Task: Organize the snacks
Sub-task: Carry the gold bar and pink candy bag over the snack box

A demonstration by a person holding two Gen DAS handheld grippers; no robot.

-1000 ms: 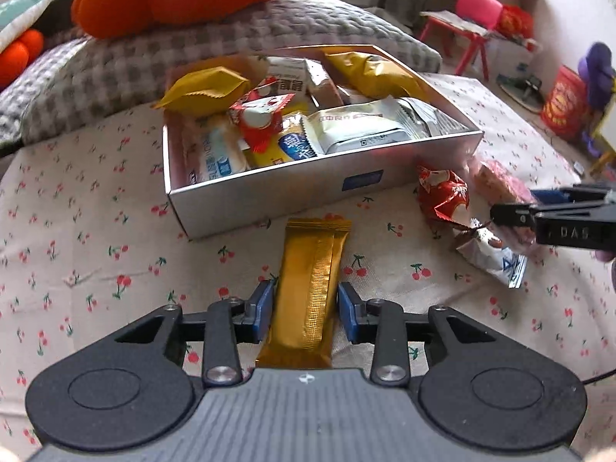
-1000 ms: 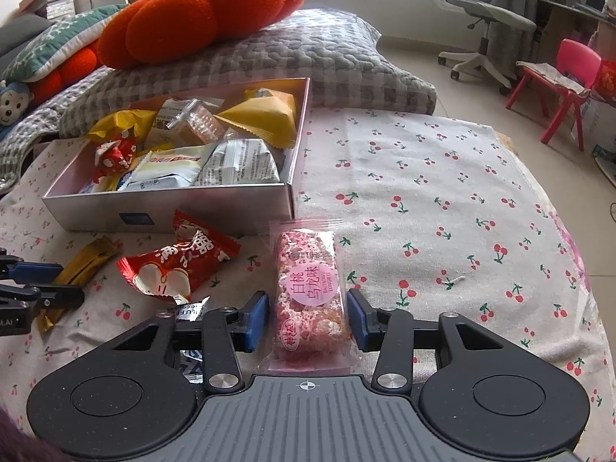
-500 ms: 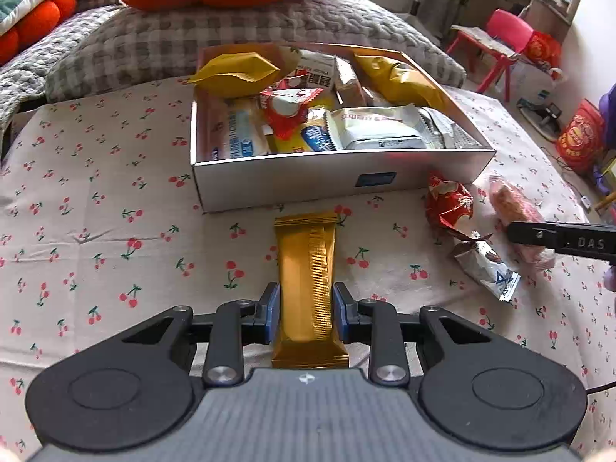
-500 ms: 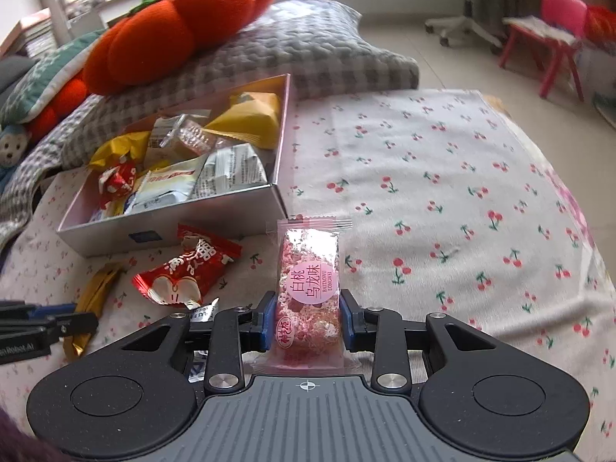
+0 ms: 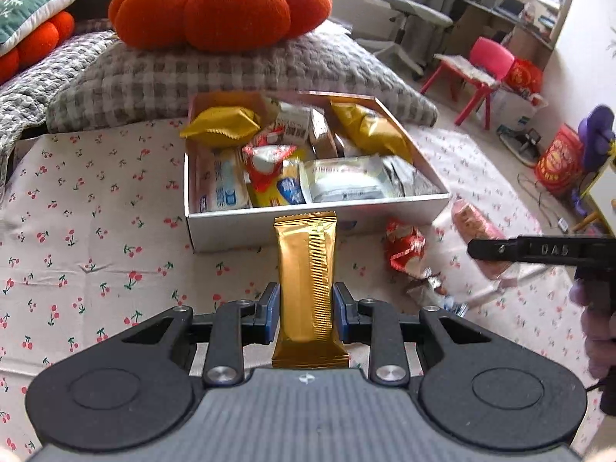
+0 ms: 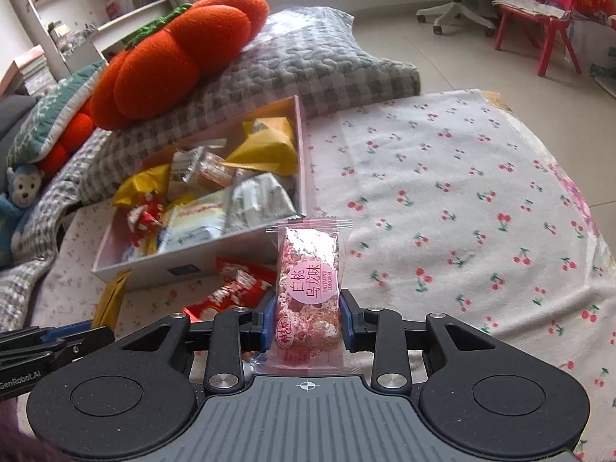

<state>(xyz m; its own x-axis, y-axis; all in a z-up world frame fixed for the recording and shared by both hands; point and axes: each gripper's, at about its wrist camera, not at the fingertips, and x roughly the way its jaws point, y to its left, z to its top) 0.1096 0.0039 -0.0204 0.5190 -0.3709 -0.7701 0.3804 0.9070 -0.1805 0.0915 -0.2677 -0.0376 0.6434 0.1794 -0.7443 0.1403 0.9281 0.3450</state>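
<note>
Left wrist view shows my left tool (image 5: 306, 317) pinching a long gold foil snack bar (image 5: 307, 288) by its sides, blue pads pressed on the wrapper, its far end reaching over the near wall of the shallow white cardboard box (image 5: 238, 227). Right wrist view shows my right tool (image 6: 307, 321) clamped the same way on a clear-wrapped pink flaky snack with a round pink label (image 6: 309, 292), raised above the cherry-print bedspread (image 6: 481, 200).

The box sits open-topped just ahead of both tools, its near wall facing me and its far side close against the grey checked quilted pillow (image 5: 238, 65). To the right of the box the bedspread lies bare out to the bed's edge, with floor beyond. To the left it is also open.

Outside the box I count two loose packets on the bedspread: one red-and-white crinkled wrapper (image 5: 406, 244) and one small silver packet (image 5: 435, 294) just beside it. Inside, at least two yellow pouches show among a jumble I cannot count exactly. One orange pumpkin-shaped cushion (image 5: 219, 0) rests on the pillow.
</note>
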